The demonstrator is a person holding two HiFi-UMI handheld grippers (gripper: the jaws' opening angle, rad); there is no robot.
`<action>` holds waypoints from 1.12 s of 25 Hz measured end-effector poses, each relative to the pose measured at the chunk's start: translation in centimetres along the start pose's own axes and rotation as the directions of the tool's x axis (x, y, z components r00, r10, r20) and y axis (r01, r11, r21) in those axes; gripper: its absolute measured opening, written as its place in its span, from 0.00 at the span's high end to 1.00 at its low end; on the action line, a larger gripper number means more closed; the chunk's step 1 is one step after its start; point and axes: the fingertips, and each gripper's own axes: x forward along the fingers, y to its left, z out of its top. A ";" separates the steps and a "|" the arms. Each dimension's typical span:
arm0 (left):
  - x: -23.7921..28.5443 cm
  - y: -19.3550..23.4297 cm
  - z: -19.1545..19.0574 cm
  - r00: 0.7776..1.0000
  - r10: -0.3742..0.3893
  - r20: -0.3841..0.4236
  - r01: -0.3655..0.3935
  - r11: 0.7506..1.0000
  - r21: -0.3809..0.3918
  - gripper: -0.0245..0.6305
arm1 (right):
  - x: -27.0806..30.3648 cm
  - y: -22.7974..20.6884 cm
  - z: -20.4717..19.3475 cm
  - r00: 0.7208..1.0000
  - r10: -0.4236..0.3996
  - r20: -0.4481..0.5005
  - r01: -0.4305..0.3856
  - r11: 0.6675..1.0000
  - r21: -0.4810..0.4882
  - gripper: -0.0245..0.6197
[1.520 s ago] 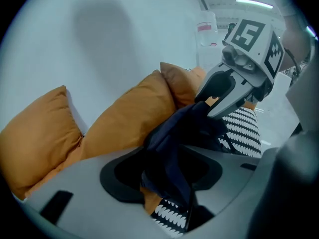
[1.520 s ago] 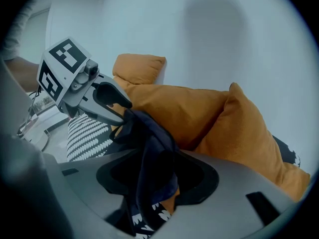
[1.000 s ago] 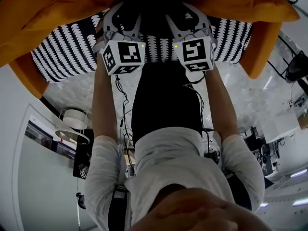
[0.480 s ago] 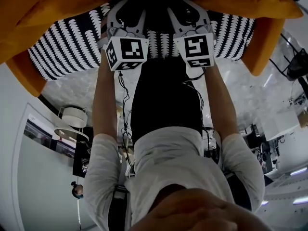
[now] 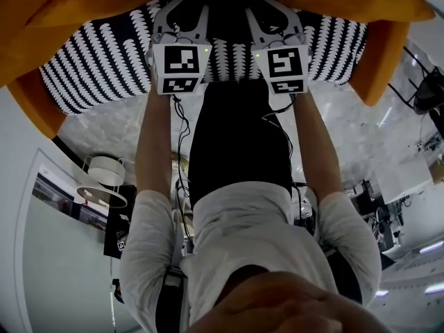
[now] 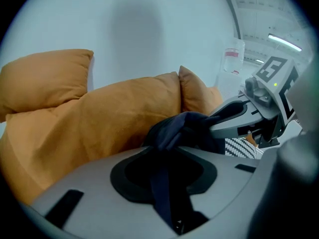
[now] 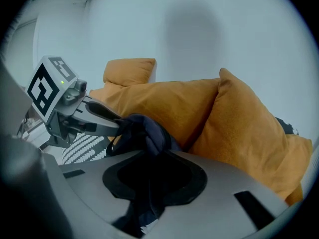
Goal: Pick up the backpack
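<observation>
The backpack [image 6: 182, 126] was dark navy, the cushions [image 6: 99, 123] were mustard orange, and the cover [image 5: 97, 64] was black with rows of white scalloped marks.

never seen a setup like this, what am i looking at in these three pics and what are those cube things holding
There is no robot here. A person holds a hand-held gripper in each hand, and the cubes with square markers are part of those tools. The head view comes from a camera on the person's head looking steeply down. It shows the left gripper and the right gripper reaching out over a black-and-white patterned cover. The other two pictures come from a camera riding on each gripper, looking along its jaws. Orange cushions sit behind. The jaws of both grippers have just been closing, and each now pinches the dark blue fabric of the backpack.
</observation>
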 end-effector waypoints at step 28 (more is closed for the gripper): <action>-5.6 -5.1 -5.3 0.998 0.010 0.060 0.000 0.989 -0.150 0.86 | -4.5 6.0 -3.8 0.999 0.019 0.028 -0.021 0.997 0.074 0.84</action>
